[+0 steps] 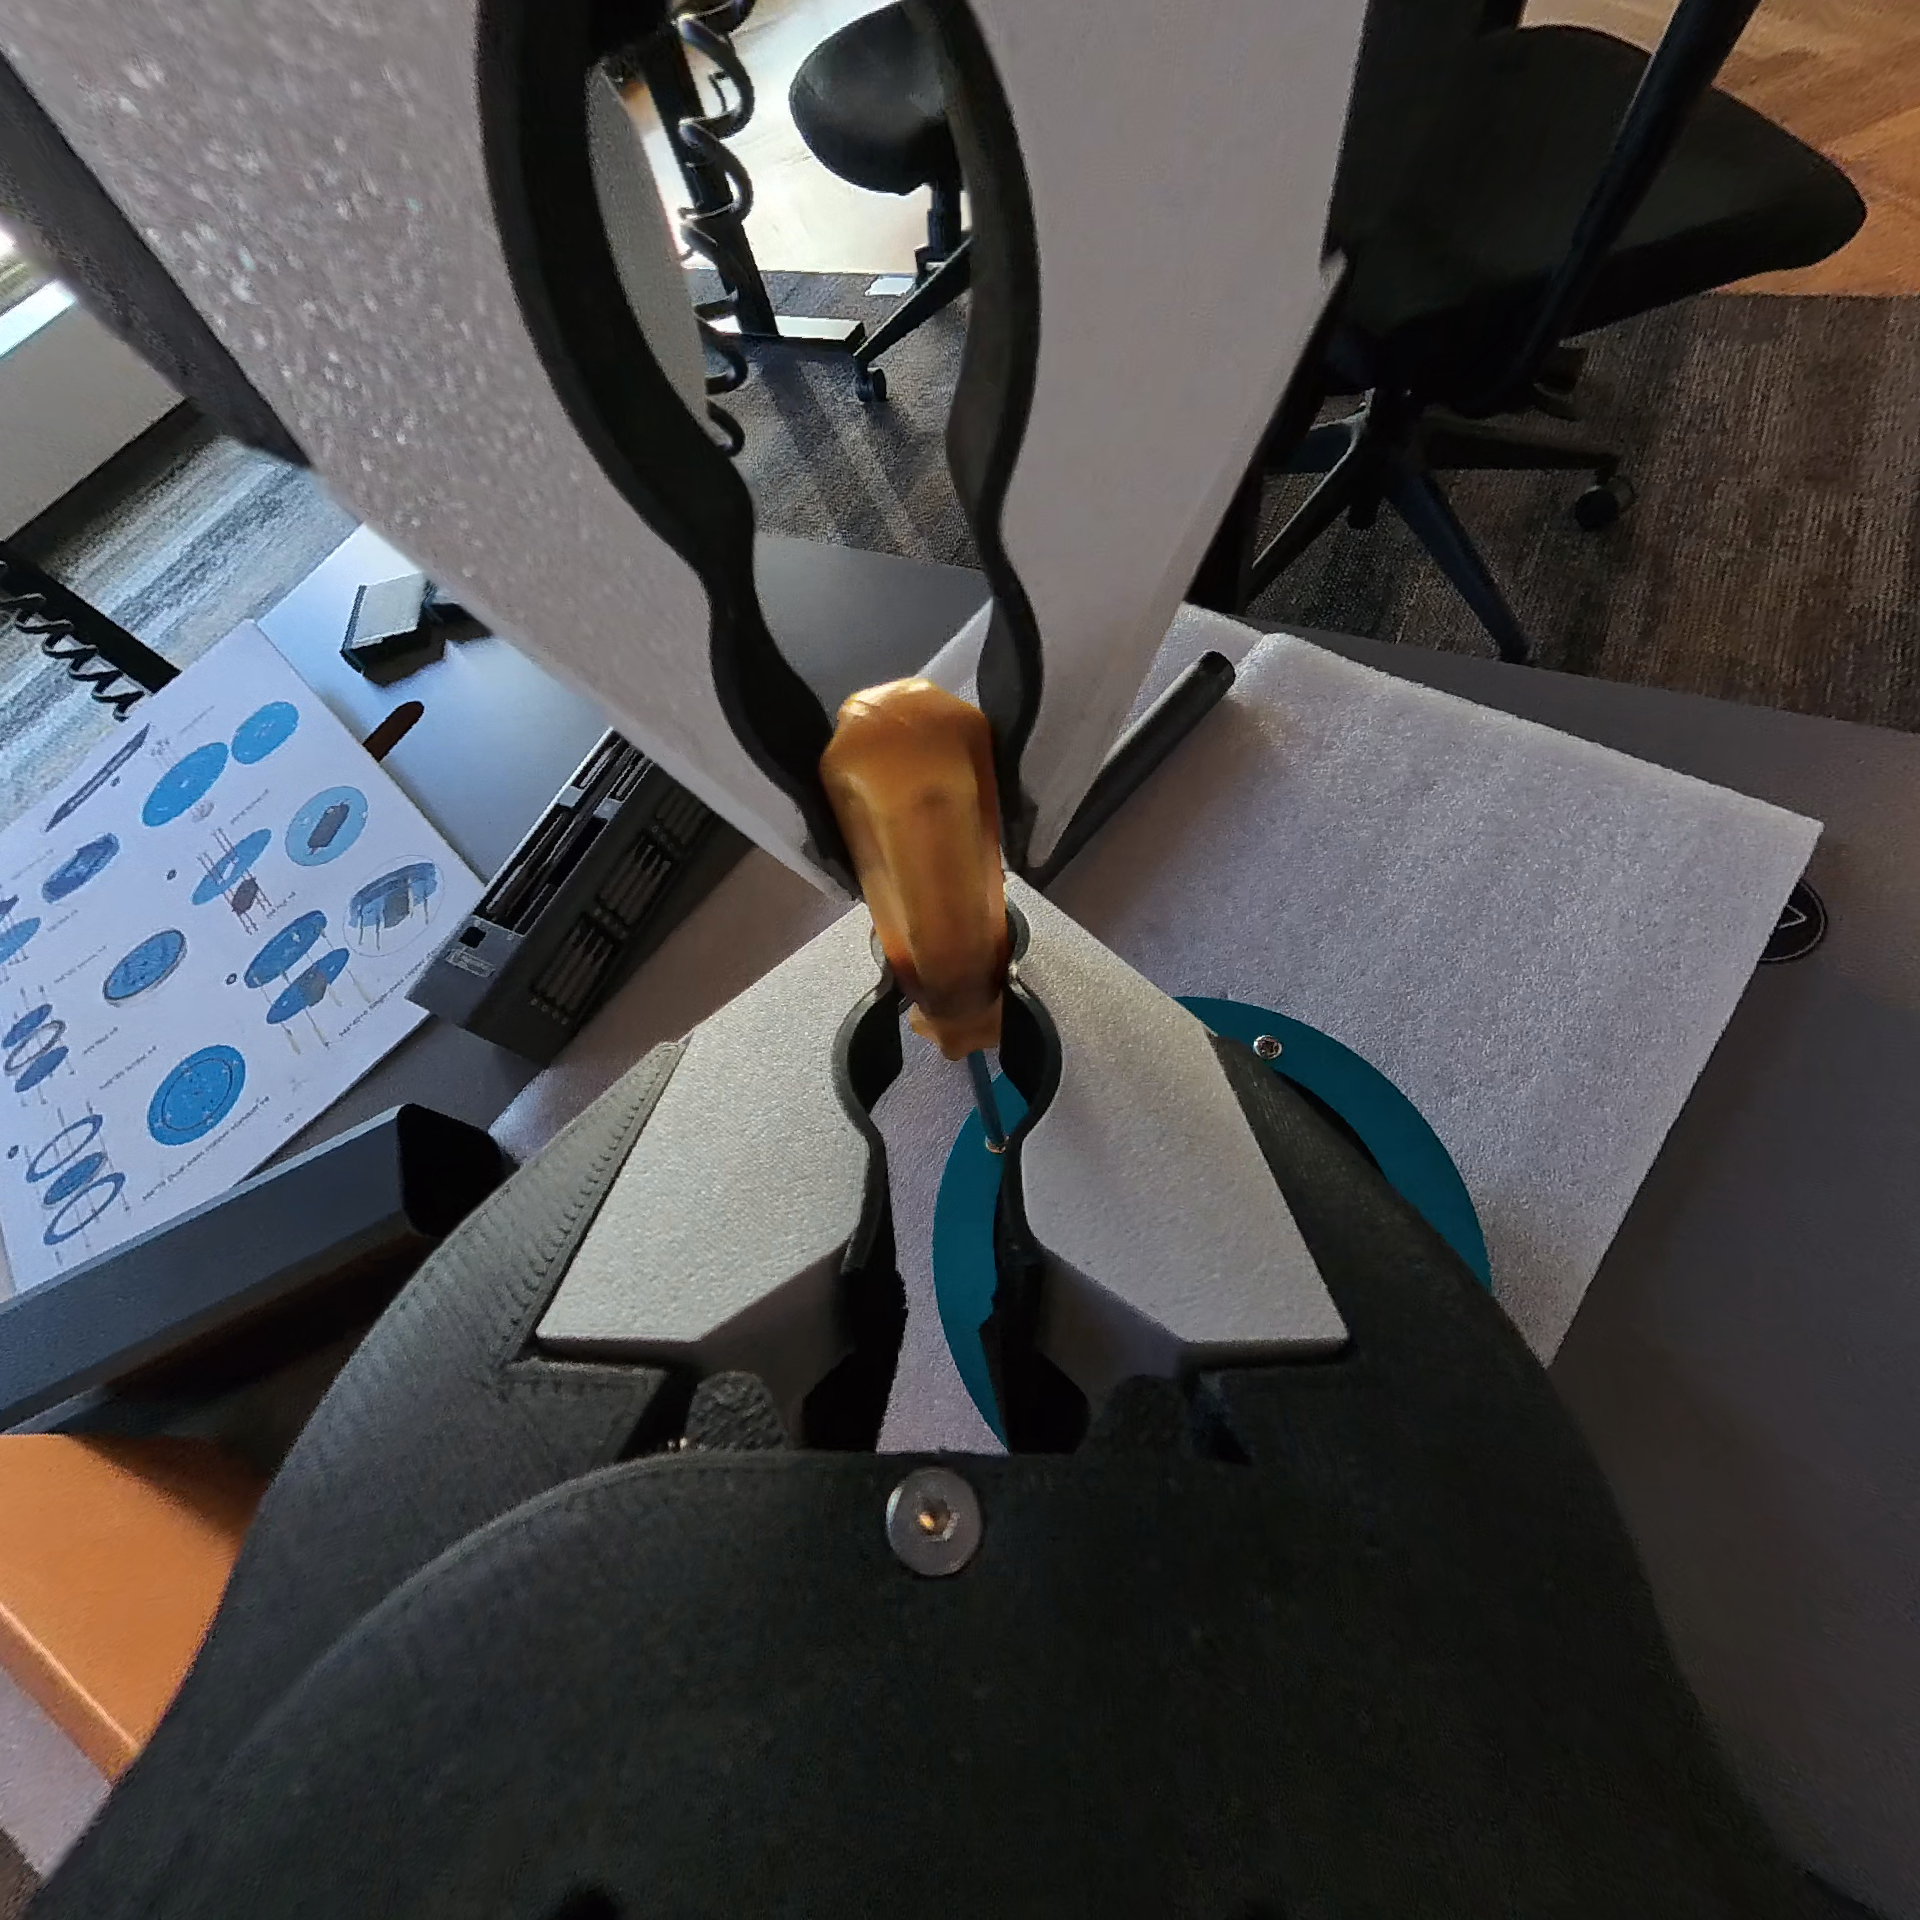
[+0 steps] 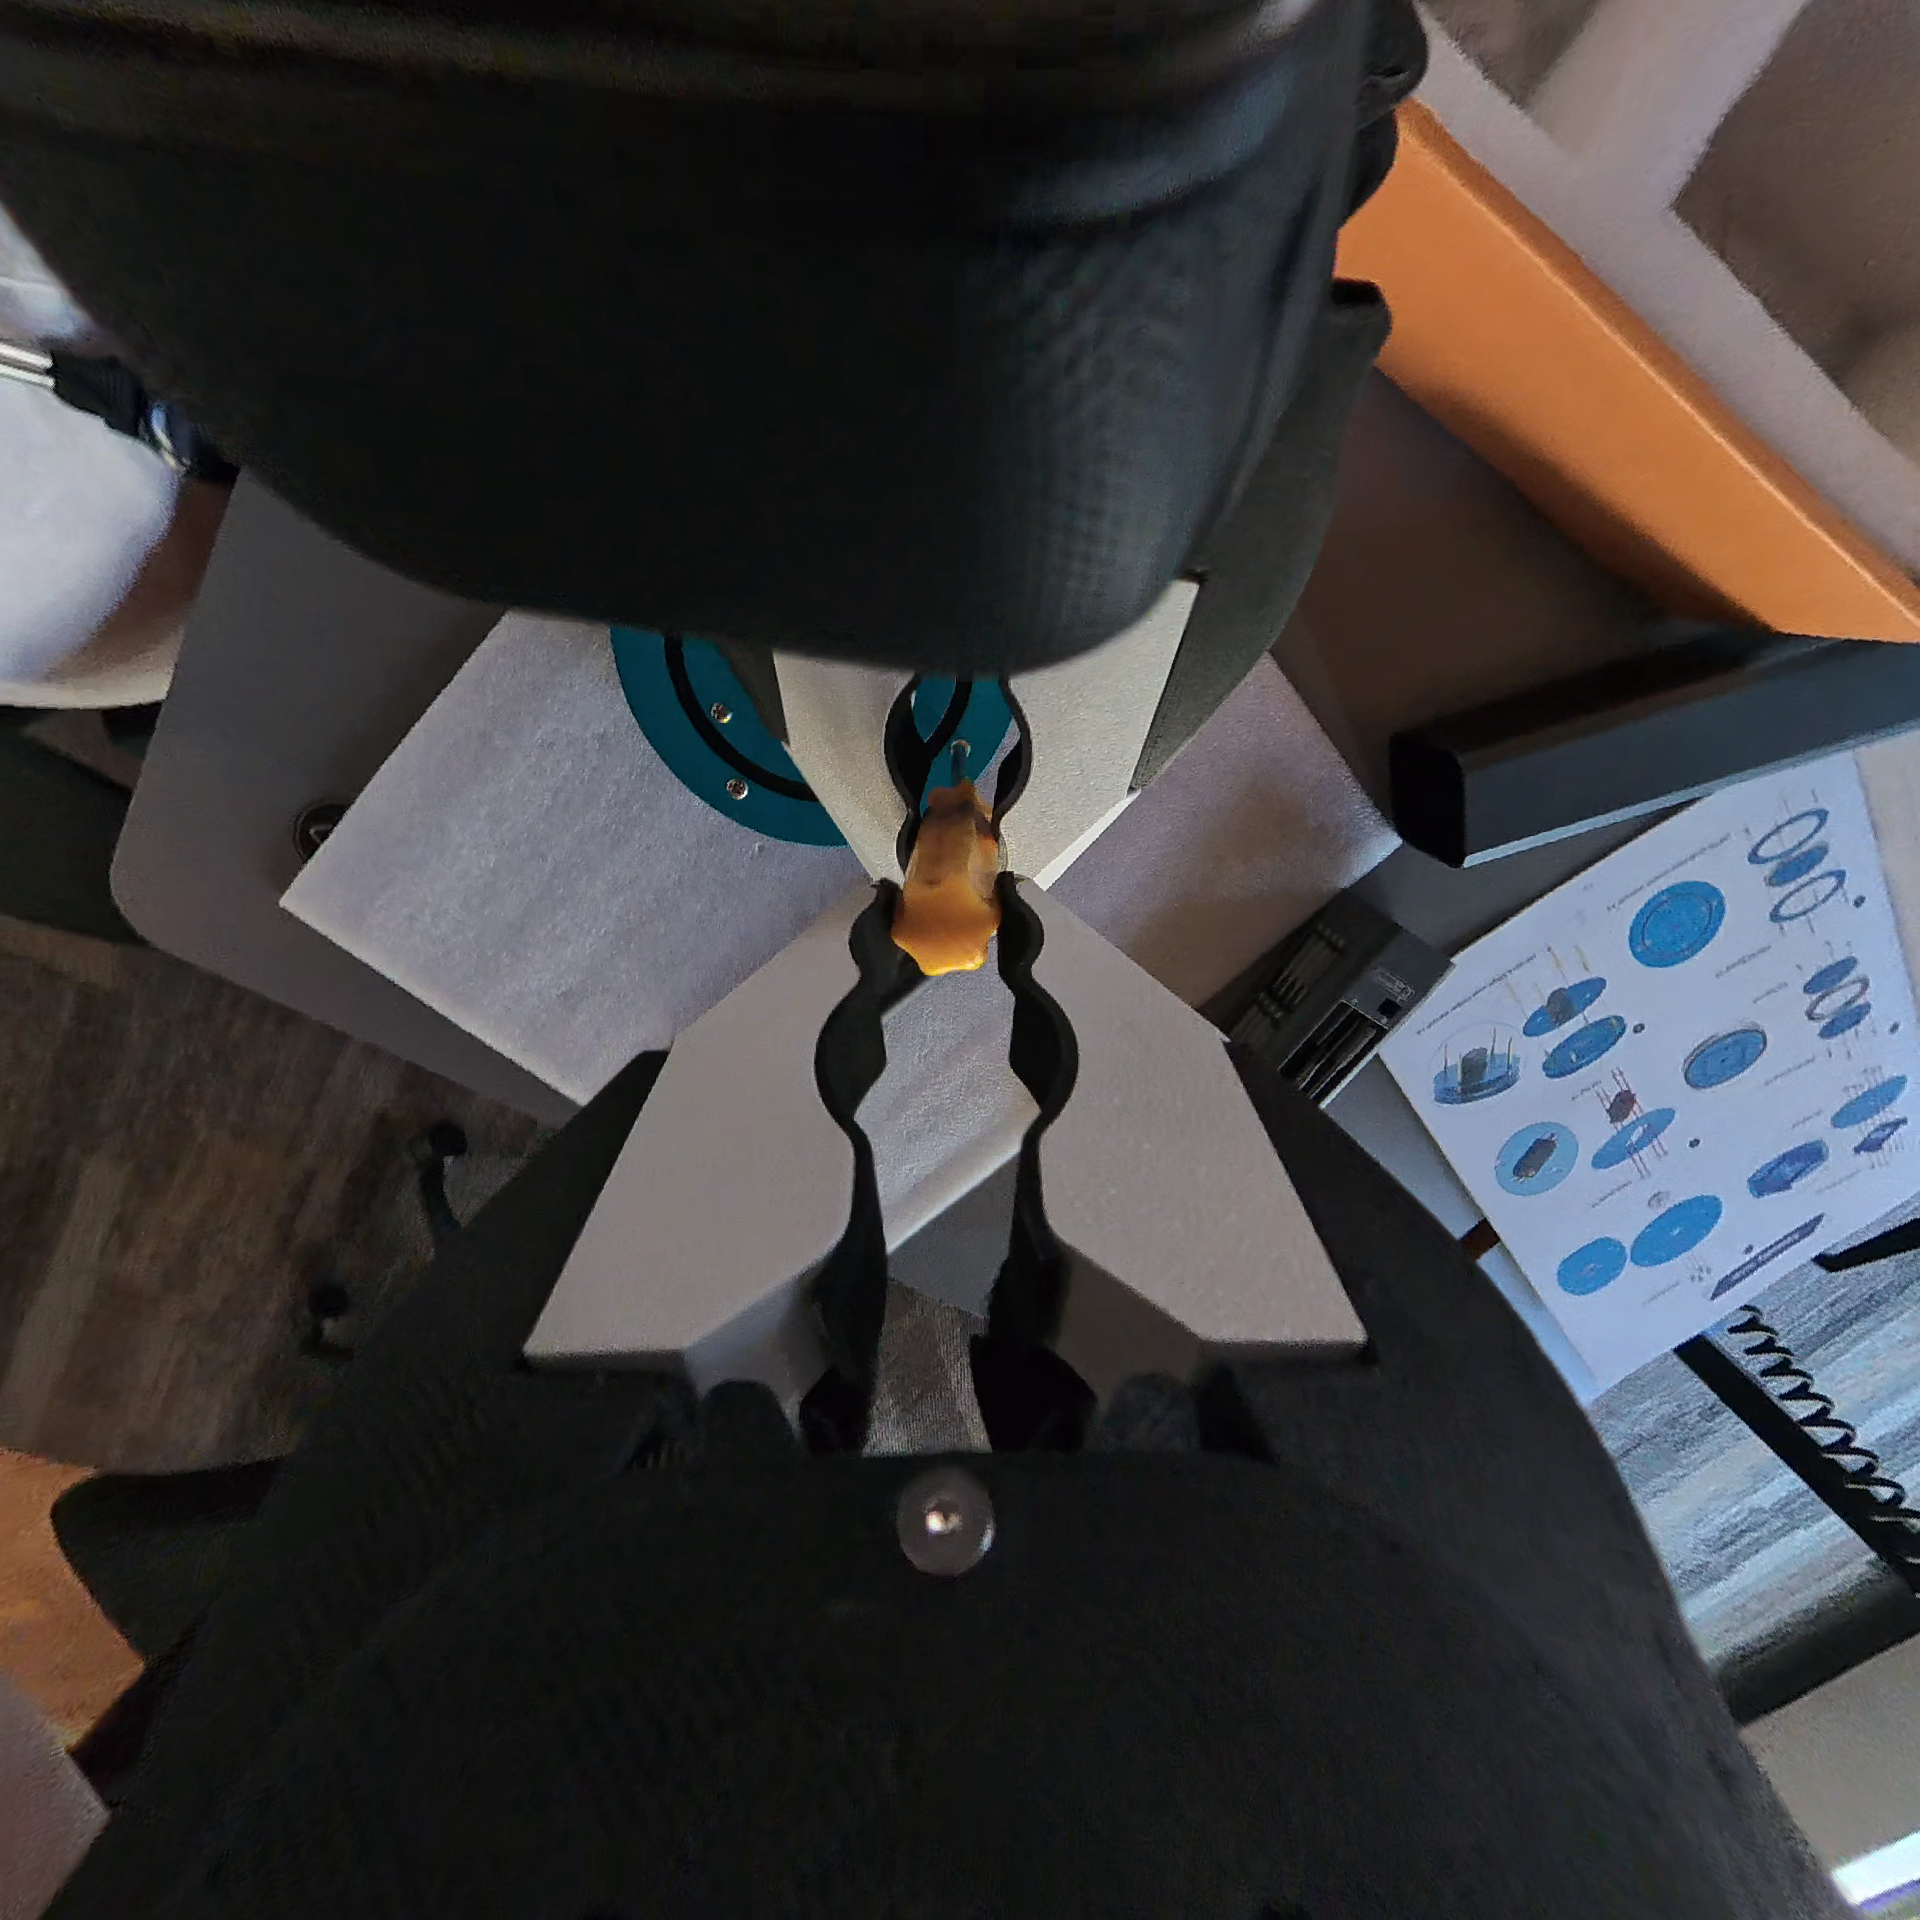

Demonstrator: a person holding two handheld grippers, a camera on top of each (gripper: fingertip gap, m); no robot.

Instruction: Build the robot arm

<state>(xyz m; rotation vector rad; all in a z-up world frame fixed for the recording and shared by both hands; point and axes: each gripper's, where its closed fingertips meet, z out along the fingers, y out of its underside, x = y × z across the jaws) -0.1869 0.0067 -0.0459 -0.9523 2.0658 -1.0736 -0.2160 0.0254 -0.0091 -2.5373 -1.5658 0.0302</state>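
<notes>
Left gripper (image 1: 948,977): clamps screwdriver (image 1: 914,862) low on handle.
Right gripper (image 2: 943,914): clamps handle top.
Tip: on screw (image 1: 994,1146) in disc (image 1: 1403,1174); best kept upright.

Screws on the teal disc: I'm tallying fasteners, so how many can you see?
2 in the right wrist view: one screw between the disc's black rings, one screw nearer the teal disc edge. The left gripper covers much of the disc, so more may be hidden.

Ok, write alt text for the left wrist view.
Two tools meet on an amber-handled screwdriver: the left tool grips its lower handle, the right tool its top. Its tip touches a screw on a teal disc lying on white foam.
</notes>
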